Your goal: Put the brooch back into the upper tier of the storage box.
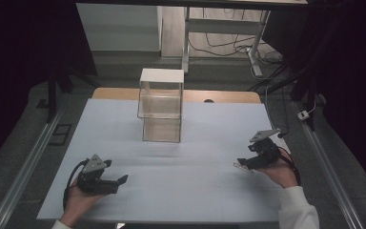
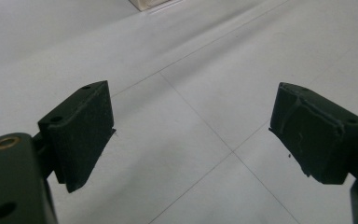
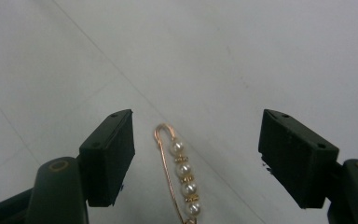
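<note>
Hovering over a pearl pin near the table's right edge, the right gripper has its jaws wide apart
The pin lies flat on the white table between those jaws, touching neither pad; in the high view it seems to be the small pale thing just under the tips. The left gripper, near the front left corner, is also wide open and holds nothing; a clear box stands toward the far edge
</note>
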